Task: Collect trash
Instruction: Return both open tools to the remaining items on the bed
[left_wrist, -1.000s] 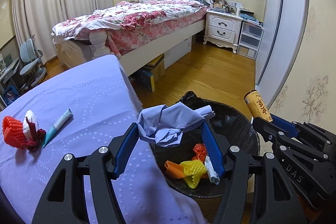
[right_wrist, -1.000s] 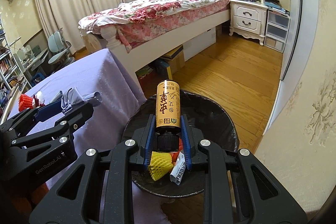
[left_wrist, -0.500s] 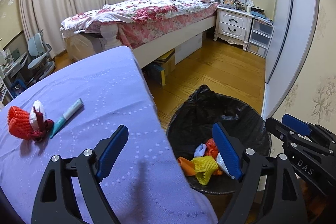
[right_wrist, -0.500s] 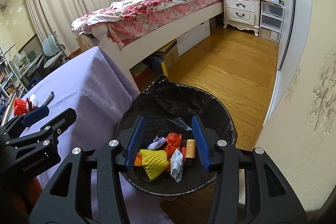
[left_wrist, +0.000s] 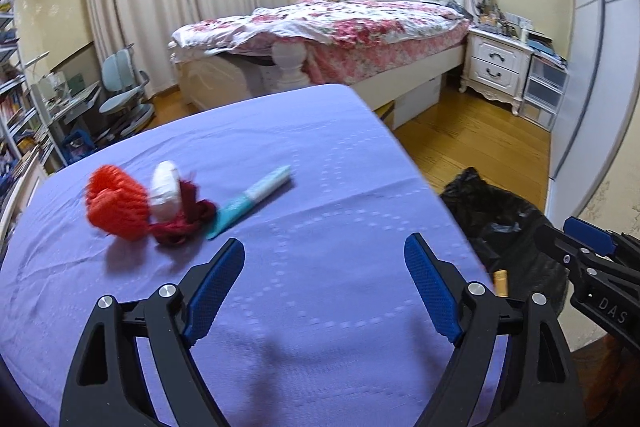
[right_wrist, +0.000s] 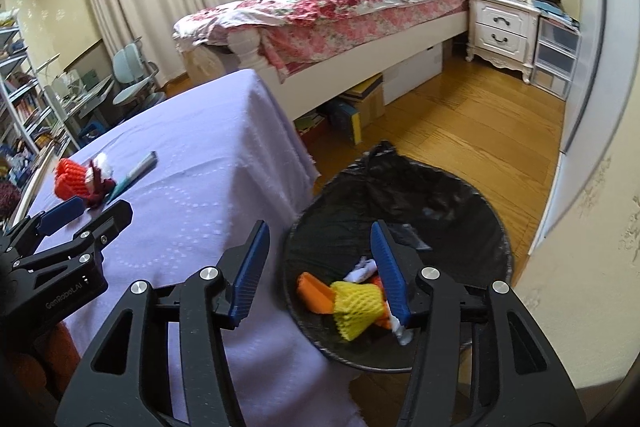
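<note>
Lavender cloth covers the table (left_wrist: 320, 167), and on it, ahead of the left gripper (left_wrist: 324, 287) and off toward its left finger, lies what remains to be gathered: an orange foam net (left_wrist: 114, 205), a white wad (left_wrist: 165, 189) resting against a dark red tangle (left_wrist: 188, 217), and a teal tube (left_wrist: 252, 201). The tube's long axis runs diagonally, its flat crimped end nearest the left finger and its far end pointing away to the right. Both fingers of the left gripper are spread wide with nothing between them. The right gripper (right_wrist: 320, 275) is likewise spread and empty, its left finger over the table edge and its right finger over the black-lined bin (right_wrist: 440, 195), where yellow foam net (right_wrist: 356, 307) and orange scraps (right_wrist: 314, 291) already lie. The pile sits far off beyond the right gripper's left finger, so the left hand looks the nearer one for the next pick, probably needing a swing leftward.
</note>
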The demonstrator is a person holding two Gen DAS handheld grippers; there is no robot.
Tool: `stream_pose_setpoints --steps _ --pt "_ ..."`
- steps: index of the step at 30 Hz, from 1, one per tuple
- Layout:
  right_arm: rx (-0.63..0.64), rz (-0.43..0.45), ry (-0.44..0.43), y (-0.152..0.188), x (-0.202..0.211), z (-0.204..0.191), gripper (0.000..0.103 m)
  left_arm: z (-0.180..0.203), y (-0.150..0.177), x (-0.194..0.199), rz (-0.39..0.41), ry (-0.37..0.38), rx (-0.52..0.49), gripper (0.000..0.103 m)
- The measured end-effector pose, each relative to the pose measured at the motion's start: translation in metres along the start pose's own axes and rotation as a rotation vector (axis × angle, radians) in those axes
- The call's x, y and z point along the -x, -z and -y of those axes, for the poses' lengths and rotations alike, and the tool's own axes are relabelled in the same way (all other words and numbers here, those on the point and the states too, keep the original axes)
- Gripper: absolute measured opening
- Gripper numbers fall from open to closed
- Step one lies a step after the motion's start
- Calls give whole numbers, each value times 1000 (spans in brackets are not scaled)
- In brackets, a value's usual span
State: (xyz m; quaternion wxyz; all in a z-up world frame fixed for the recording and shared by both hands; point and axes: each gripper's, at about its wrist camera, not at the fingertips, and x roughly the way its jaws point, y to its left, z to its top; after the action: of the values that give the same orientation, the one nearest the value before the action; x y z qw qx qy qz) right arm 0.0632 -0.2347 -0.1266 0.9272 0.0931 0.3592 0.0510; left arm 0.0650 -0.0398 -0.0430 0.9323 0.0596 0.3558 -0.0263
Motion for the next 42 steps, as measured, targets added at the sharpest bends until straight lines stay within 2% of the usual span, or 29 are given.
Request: stream_pose_setpoints --steps 11,18,28,30,34,38,42 --pt "122 -67 -114 -9 -29 -90 52 -91 22 1 -42 -146 117 82" --pt "174 -106 -140 -14 -54 -142 52 -138 32 -4 -83 -232 161 82" --pt "165 -130 -122 -27 -91 -192 53 -179 38 -8 -98 -243 229 82" --pt "159 -128 -116 -28 -95 -197 60 -186 37 -11 -102 -240 242 82" --pt "150 -126 -100 -33 -104 -206 60 -196 35 -14 -102 -242 267 82" --pt "144 -129 -53 -41 -114 -212 63 -201 35 -17 -109 -230 284 82" --pt "206 -140 0 -43 -120 -223 67 -201 36 -16 -107 -221 279 82"
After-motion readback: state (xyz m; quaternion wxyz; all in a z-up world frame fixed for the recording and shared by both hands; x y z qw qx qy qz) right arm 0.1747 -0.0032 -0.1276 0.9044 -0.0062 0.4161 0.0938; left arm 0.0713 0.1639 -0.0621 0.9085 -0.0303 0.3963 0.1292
